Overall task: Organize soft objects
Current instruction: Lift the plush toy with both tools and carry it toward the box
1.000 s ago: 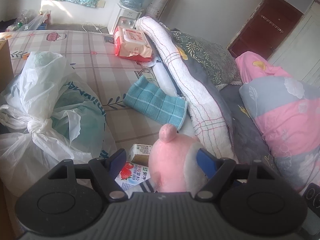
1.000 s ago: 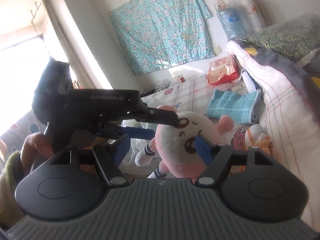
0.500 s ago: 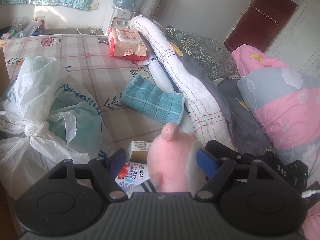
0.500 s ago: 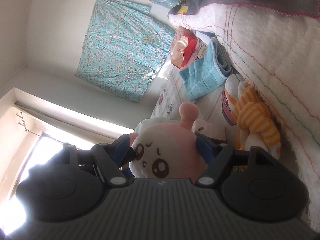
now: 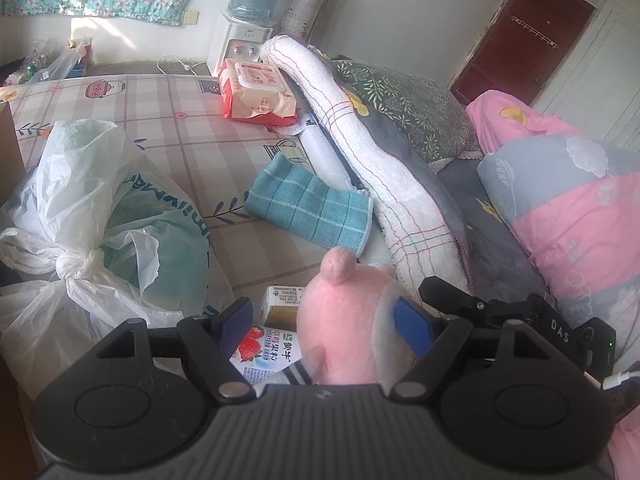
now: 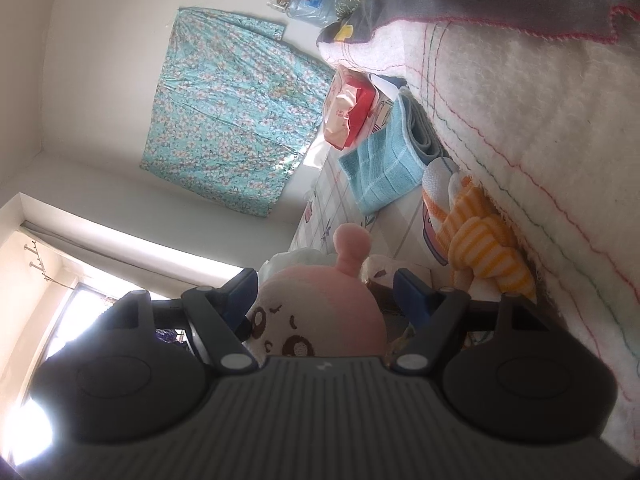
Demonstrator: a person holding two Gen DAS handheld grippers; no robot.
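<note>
Left tongs (image 5: 324,322) and right tongs (image 6: 324,294) both stand wide around the round pink plush doll (image 5: 352,332), neither pinching it that I can see. Doll sits nearest; beyond it, teal checked folded towel (image 5: 310,204) on the bed. I should close squarely on the head before lifting.

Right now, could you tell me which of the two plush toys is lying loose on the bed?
The orange-striped plush, lying against the white blanket. The pink plush sits between the right gripper's fingers instead.
</note>
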